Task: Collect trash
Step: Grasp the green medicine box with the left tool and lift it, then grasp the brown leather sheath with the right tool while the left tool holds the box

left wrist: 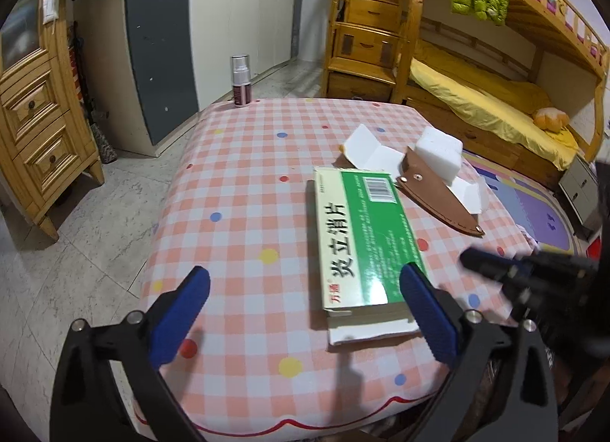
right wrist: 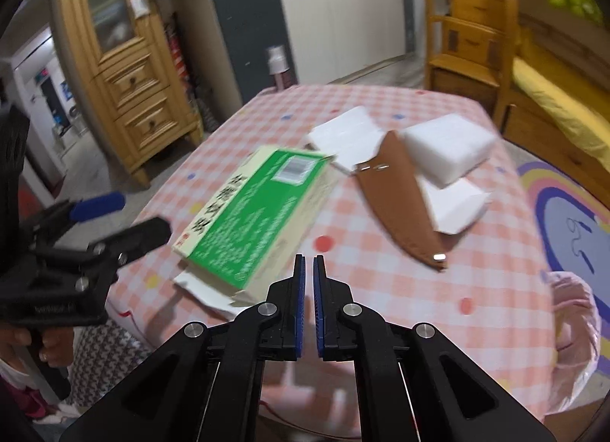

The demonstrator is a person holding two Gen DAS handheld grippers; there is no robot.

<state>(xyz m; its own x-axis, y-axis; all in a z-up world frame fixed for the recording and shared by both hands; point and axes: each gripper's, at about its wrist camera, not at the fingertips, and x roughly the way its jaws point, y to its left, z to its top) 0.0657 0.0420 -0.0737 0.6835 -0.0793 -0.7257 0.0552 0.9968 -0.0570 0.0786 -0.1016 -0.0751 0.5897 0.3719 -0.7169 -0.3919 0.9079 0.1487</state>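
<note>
Trash, item one: green medicine carton [left wrist: 362, 240], flat on the checked tablecloth [left wrist: 244, 190] toward the near edge of the table, barcode end pointing away, near end torn open with a white flap sticking out.

Left gripper [left wrist: 305, 312]: jaws spread wide, blue pads [left wrist: 183, 312] clear of everything. One pad stands over bare cloth; the other overlaps the carton's near right corner in the left wrist view, and contact there cannot be told. Nothing held.

Right gripper [right wrist: 309, 289]: jaws nearly together, only a slim gap between the pads, nothing in it. It hangs just beside the carton's torn corner, over the cloth.

Progress, as judged: no piece appears collected yet. All visible litter lies on the table, and neither tool carries anything. The carton looks like the first pickup, with the left tool the better placed.

Remaining litter, further back:
- folded white card [left wrist: 366, 148], opened out, behind the carton
- white foam block [right wrist: 450, 152], resting on further white card
- brown leather sheath [right wrist: 396, 198], lying between carton and foam; whether it counts as trash cannot be told

Receptacle: pink plastic bag [right wrist: 575, 327], open at the table's right side, the probable destination.

Not trash, likely: spray bottle [left wrist: 241, 80], upright at the far corner.

Carton condition: light cardboard, probably empty, easily crushed by a hard squeeze.
</note>
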